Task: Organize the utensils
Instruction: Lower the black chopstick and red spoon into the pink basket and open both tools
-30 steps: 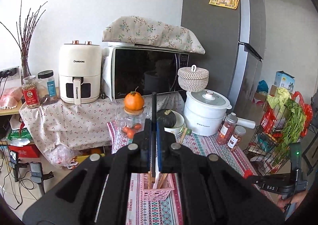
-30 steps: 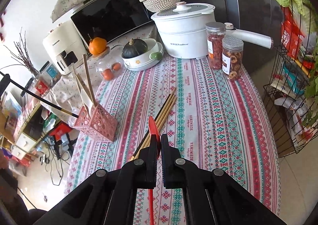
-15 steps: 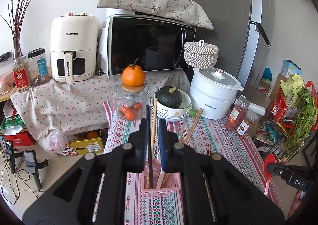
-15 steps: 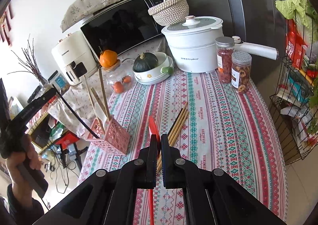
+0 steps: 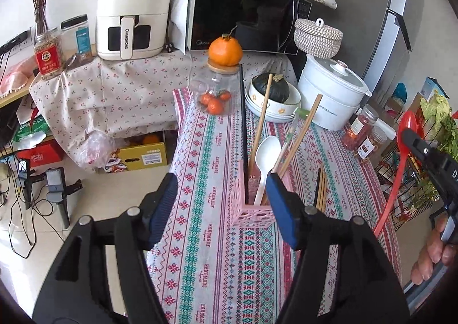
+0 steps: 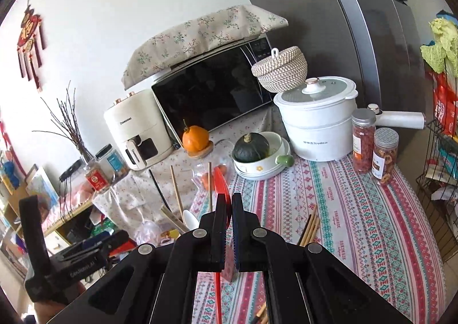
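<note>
The left gripper [image 5: 221, 204] hangs above the near left part of the surface [image 5: 200, 252], which is covered in a striped patterned cloth. Its jaws have just been opening and now stand apart with nothing between them; the blue pads [image 5: 163, 206] touch nothing. Just beyond them, near the left edge of the surface, stands a pink basket [image 5: 252, 214] with lattice walls. In it stand a black chopstick [image 5: 243, 123], upright at the left side of the basket, two wooden chopsticks [image 5: 262, 121] leaning to the right, and a white spoon [image 5: 266, 158] with its bowl up. Beside the basket on its right, a few more chopsticks [image 5: 322, 189] lie flat on the cloth.

The right gripper [image 6: 228, 204] has its jaws clenched on a red spoon [image 6: 221, 184], gripped partway along the handle so that the bowl sticks up past the fingertips and the rest of the handle runs down under the gripper. In the left wrist view that spoon [image 5: 406, 126] is held in the air above the right edge of the surface, well apart from the basket, with a hand [image 5: 432, 255] on the gripper handle below.

At the far end of the surface stand a glass jar [image 5: 214, 92] with an orange [image 5: 225, 49] on its lid, a bowl holding a dark green squash [image 5: 273, 86], a white pot [image 5: 332, 95] and two spice jars [image 5: 360, 129]
</note>
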Available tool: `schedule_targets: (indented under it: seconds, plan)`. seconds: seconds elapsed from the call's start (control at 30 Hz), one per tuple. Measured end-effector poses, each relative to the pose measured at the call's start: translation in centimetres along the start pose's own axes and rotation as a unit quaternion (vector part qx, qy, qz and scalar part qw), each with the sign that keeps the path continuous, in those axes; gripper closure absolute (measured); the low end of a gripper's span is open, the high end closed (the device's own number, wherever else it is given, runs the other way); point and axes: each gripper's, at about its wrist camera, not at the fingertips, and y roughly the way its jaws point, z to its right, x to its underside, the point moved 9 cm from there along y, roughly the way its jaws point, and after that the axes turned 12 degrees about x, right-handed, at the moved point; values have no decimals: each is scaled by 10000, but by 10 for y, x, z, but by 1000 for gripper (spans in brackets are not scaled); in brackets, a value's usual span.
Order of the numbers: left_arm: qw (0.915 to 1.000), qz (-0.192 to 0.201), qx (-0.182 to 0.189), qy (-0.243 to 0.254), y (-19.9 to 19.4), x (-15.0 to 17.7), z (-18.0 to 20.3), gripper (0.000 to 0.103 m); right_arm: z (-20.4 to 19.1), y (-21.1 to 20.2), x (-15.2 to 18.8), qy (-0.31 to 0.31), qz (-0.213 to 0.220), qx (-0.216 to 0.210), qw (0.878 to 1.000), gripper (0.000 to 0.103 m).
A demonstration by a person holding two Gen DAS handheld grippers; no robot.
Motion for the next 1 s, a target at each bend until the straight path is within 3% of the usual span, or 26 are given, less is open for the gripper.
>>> schedule_targets:
  seconds: [0.17,0.3,0.57,0.87,1.0]
  plan:
    - [9981,-587,-162,-27,15,25,-13,33,-25,21,-15,168,491,47,9986,100]
    - [9954,-956,-71,-47,21,38,-13,33,-39,42,-20,262,851,178,9959,100]
    - [9942,-1070,43,39,18,39,-9,27,-59,64,-10,-5,1402,585,9884,99]
    - [9939,-1106,20,43,21,39,-8,26,-54,62,2,44,1083,355,9935,96]
    - [9940,-1089,6,143,20,40,-4,23,-44,49,-1,55,929,256,9953,79]
